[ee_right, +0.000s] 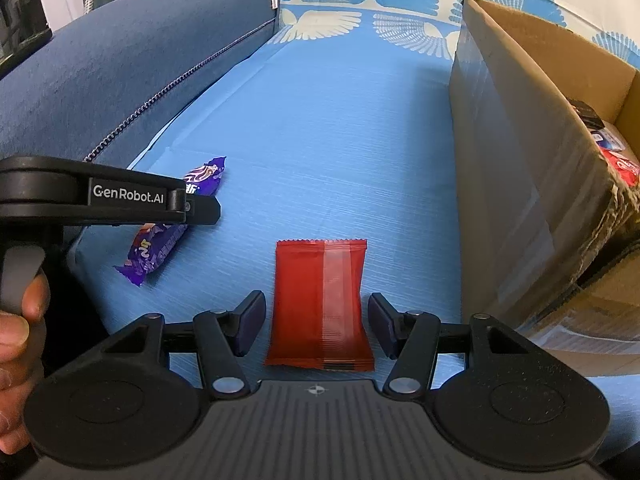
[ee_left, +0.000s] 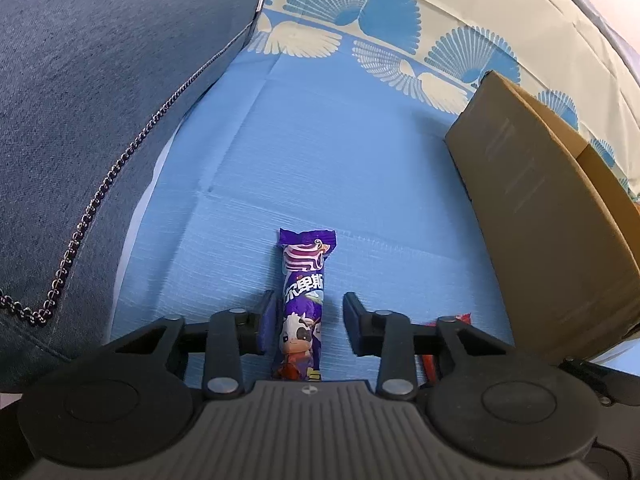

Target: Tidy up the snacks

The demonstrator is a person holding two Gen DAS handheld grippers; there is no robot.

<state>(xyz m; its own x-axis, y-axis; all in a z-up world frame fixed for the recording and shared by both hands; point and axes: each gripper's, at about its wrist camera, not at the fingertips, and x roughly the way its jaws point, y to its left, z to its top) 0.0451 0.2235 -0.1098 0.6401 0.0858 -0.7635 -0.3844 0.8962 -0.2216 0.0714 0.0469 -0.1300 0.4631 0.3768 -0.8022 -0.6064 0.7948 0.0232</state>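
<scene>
We have a snack lined up under each gripper on the blue sofa cover (ee_right: 340, 140), with the cardboard box (ee_right: 520, 140) standing along the cover's right edge and the dark blue armrest (ee_right: 120, 80) along its left.

The left gripper (ee_left: 308, 320) straddles the purple snack bar (ee_left: 304, 304). Its near pad sits against the wrapper's left side, while a gap shows on the other side, so we read the jaws as released, not yet clamped. The right gripper (ee_right: 316, 320) stands parted around the red packet (ee_right: 320, 304), with cover showing on both sides of it: released too.

Both snacks look light to us. The purple bar seems a slim, fairly firm stick in glossy film, likely slippery; we would pinch it across its narrow width near the middle, not on the crimped ends. The red packet looks flat and soft, with a taped seam down its back. We judge it will crumple under pressure, so we would take it across the body with a gentle squeeze.

The middle of the cover ahead lies open, giving room to lift. The box's tall near wall is the edge to mind: we must clear its rim before lowering anything in, where other packets (ee_right: 618, 160) already lie. A hand (ee_right: 20, 312) holds the left tool close beside our right one.
</scene>
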